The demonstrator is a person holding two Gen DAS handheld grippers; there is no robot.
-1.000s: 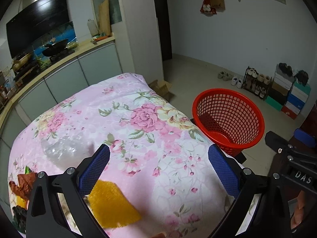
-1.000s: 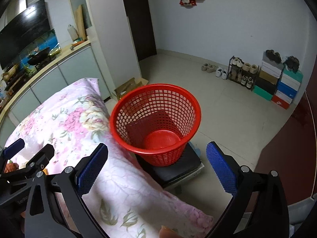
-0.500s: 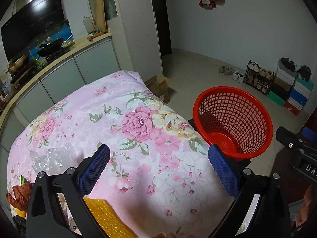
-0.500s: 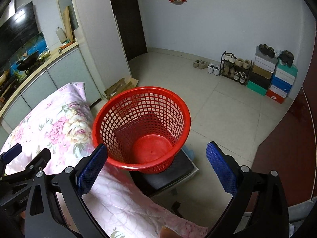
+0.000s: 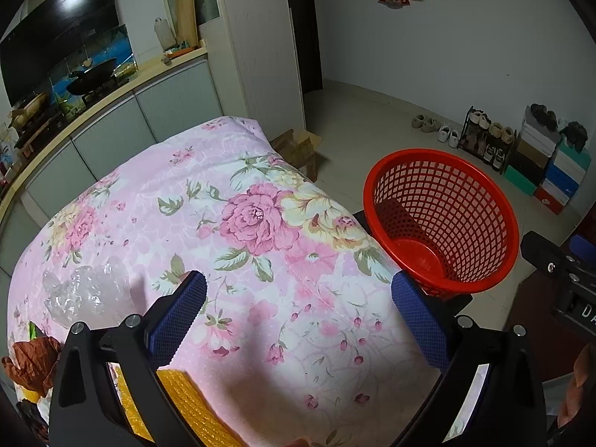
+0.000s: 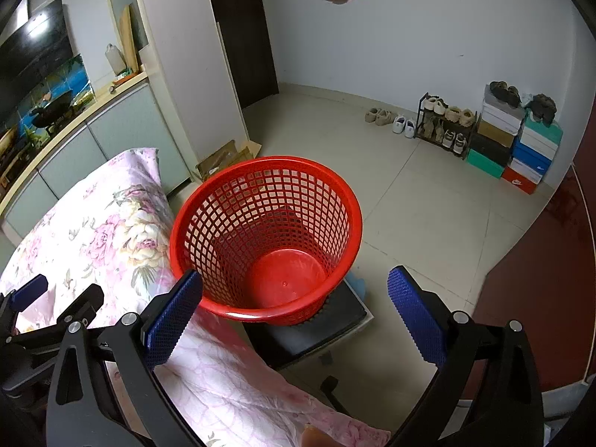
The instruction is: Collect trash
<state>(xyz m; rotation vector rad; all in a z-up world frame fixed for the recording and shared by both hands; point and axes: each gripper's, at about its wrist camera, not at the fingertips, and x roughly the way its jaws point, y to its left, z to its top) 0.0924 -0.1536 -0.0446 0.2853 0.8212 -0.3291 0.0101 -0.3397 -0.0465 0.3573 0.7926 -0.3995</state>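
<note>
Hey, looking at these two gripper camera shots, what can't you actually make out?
- Yellow trash, left wrist view: mostly hidden behind the left gripper frame.
- Brown crumpled trash, left wrist view: cut off by the fisheye edge.
- Support under the red basket, right wrist view: mostly covered by the basket.
- Shoebox labels: too small.

Dim, cool indoor light; glare streaks the dark range hood (image 5: 67,15). Both views stay sharp but bend strongly toward black corners. A soft shadow falls on the floral cloth (image 5: 260,365).

Black-framed left tongs (image 5: 298,316) and right tongs (image 6: 294,313), blue cross-hatched pads (image 5: 178,316), silver screws (image 5: 132,321)
</note>
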